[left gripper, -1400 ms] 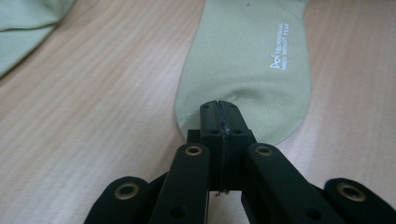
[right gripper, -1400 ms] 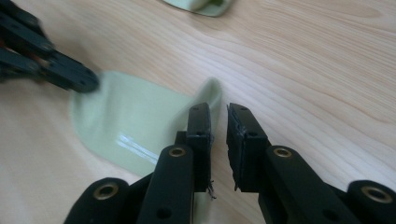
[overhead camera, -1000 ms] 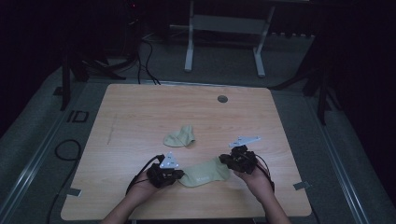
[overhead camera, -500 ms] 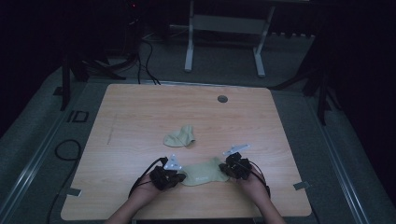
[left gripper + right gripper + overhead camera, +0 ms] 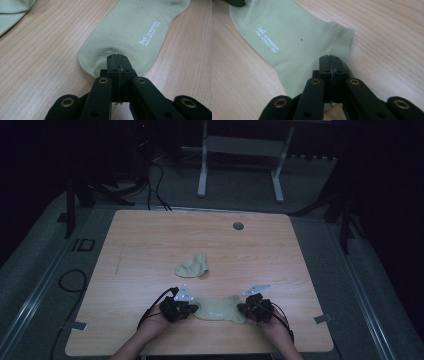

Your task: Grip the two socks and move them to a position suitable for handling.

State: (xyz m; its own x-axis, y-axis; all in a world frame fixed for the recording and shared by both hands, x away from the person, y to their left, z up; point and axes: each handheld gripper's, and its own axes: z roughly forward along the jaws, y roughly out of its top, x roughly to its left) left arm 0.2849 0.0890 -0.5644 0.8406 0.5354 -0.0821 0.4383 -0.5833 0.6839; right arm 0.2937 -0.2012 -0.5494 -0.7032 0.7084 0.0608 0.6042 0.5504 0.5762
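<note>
Left gripper: your left gripper (image 5: 189, 308) sits at the near edge of the table, about 7 o'clock from the table's middle. Its jaws are pressed together on the toe end of the sock (image 5: 130, 32); in the left gripper view the fabric edge goes in between the tips.

Right gripper: your right gripper (image 5: 248, 308) sits at about 5 o'clock from the table's middle, level with the left one. Its jaws are pinched tight on the ribbed cuff end of the sock (image 5: 294, 42); in the right gripper view the knit puckers a little at the tips.

Sock: the pale green sock (image 5: 219, 308) lies flat on the wood between your two grippers, one end in each. White lettering shows on its upper face, readable in both gripper views. A small dark speck sits on the fabric near the lettering.

Hands: both of your hands come in from 6 o'clock, each wrapped around its gripper, with a black cable trailing from each.

Second sock: a second sock (image 5: 193, 266) of the same colour lies crumpled at about 11 o'clock from the held one, apart from it, nearer the table's middle.

Table: the wooden table (image 5: 150, 240) has a round grey grommet (image 5: 238, 226) at about 12 o'clock, near the far edge.
</note>
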